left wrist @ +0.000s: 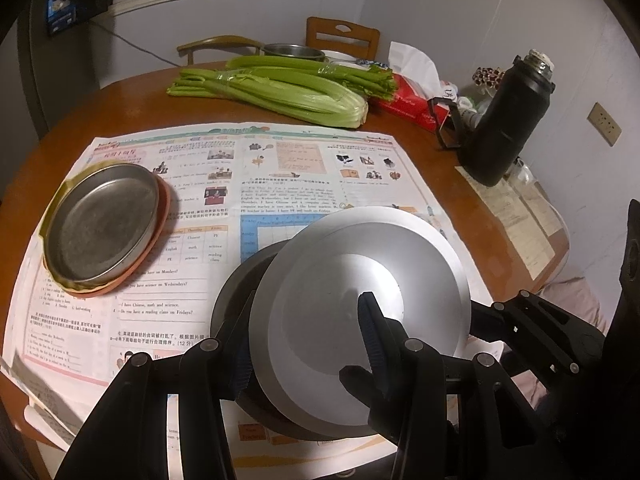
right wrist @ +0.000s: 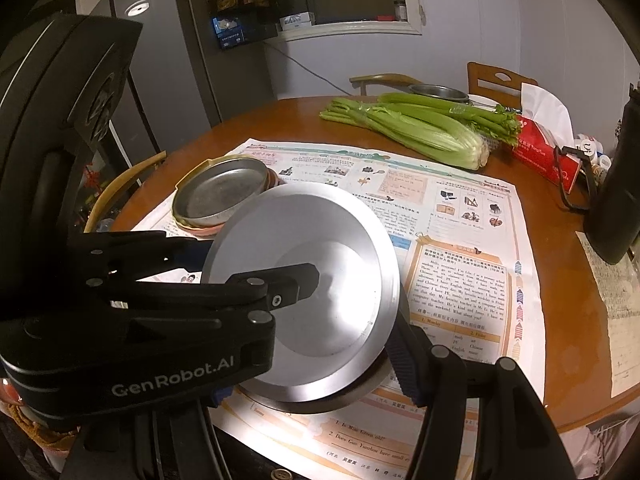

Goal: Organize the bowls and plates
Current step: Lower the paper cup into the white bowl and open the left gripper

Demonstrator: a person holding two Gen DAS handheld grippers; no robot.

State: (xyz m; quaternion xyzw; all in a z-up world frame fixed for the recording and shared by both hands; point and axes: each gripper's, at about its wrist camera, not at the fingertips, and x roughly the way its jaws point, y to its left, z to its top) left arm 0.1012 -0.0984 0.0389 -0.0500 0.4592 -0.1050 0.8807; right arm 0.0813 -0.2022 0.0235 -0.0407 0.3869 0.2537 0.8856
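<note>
- Your left gripper [left wrist: 306,354] is clamped on the rim of a silver metal bowl [left wrist: 360,300]: one ribbed finger [left wrist: 372,332] lies inside the bowl, the other presses its outer wall.
- Your right gripper [right wrist: 358,310] grips the same bowl [right wrist: 320,280] from the other side, one finger [right wrist: 304,276] inside and the ribbed one [right wrist: 404,364] outside the wall.
- The bowl tilts, its mouth turned towards the cameras, low over the printed sheet [left wrist: 280,168]; whether its lower edge touches the paper I cannot tell, as a dark rim under it blocks the view.
- In the left wrist view a stack of plates [left wrist: 104,224] sits at about 9 o'clock from the bowl, well apart: a grey metal plate on top, an orange one and a yellowish one below.
- The sheet is a school worksheet with English lines: "have science on Wednesdays?", "Do you have a reading class on Fridays?", and a timetable headed "Monday" and "Friday".
- The left gripper's body reads "GenRobot.AI" in the right wrist view.
- At 12 o'clock on the round wooden table [left wrist: 132,96] lie celery bunches [left wrist: 280,88], with a red tissue box [left wrist: 408,100] at 1 o'clock and a black flask [left wrist: 508,120] at 2 o'clock.
</note>
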